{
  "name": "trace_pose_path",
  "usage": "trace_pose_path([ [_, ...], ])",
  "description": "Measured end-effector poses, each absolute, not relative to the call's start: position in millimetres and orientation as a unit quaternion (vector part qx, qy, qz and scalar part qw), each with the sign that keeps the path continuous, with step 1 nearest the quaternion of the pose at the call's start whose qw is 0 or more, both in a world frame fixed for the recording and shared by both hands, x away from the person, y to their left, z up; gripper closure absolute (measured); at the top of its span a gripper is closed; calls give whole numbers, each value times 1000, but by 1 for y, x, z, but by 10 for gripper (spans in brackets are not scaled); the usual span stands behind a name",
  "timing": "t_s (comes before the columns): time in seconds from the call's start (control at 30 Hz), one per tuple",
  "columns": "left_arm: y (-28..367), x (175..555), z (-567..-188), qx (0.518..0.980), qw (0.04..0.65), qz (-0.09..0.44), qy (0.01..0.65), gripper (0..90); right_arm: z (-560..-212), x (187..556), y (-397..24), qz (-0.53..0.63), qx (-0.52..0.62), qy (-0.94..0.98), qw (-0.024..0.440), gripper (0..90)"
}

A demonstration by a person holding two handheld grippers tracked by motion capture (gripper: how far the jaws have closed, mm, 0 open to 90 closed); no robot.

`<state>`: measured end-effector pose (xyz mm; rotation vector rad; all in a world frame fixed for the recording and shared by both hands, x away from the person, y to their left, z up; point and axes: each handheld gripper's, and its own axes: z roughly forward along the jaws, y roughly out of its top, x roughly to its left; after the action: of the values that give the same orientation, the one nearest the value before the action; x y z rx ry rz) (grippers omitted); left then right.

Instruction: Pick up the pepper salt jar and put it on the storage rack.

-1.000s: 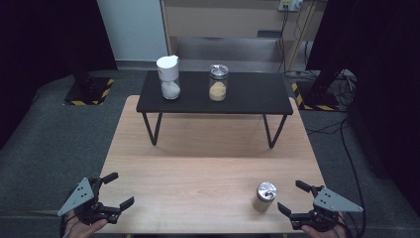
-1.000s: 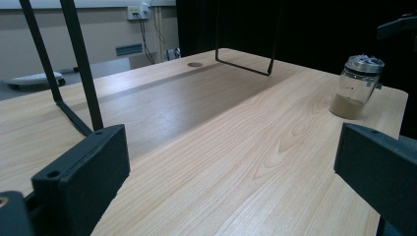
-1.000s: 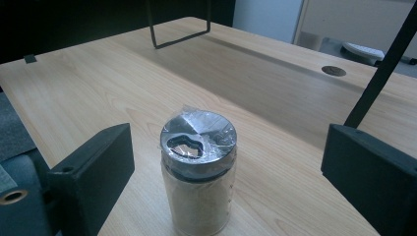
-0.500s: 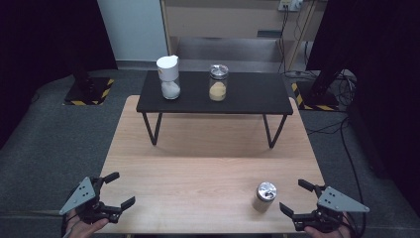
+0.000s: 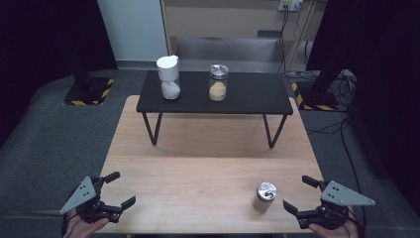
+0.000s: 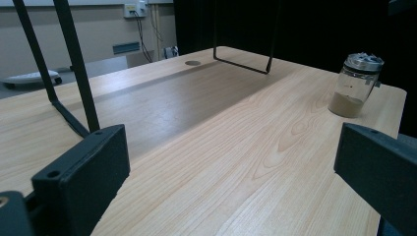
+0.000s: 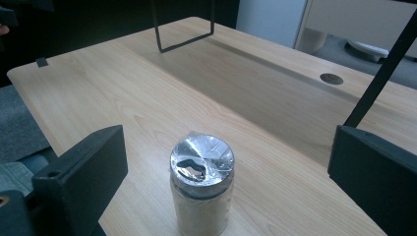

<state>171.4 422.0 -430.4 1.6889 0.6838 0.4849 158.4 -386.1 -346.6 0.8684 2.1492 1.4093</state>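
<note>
Right tongs (image 5: 298, 194) stand wide apart, having just been opening, with nothing clamped; the foil-capped jar (image 5: 265, 197) of pale powder stands upright on the desk (image 5: 198, 163) just beside them, near its front right edge, and lies between the jaws untouched in the right gripper view. Left tongs (image 5: 117, 188) are apart and empty at the desk's front left corner, well apart from the jar.

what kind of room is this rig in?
Likely a lab or recording studio, not a home: black curtains around a wooden table, hazard-striped stand bases on grey carpet, and loose cables running to a wall socket.
</note>
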Motion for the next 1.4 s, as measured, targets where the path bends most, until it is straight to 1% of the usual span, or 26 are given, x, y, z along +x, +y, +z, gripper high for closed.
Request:
trace_pose_path([
  [0.2,422,173,-430,725,588,207,292,0,-342,166,-378,492,307,788,204,20],
  [0.47,421,175,-430,726,588,205,291,0,-345,175,-367,480,299,802,192,23],
  [0.9,421,175,-430,727,587,206,291,0,-359,199,-353,469,293,817,163,42],
  [1.4,421,175,-430,728,586,204,291,0,-372,215,-346,459,290,827,146,66],
])
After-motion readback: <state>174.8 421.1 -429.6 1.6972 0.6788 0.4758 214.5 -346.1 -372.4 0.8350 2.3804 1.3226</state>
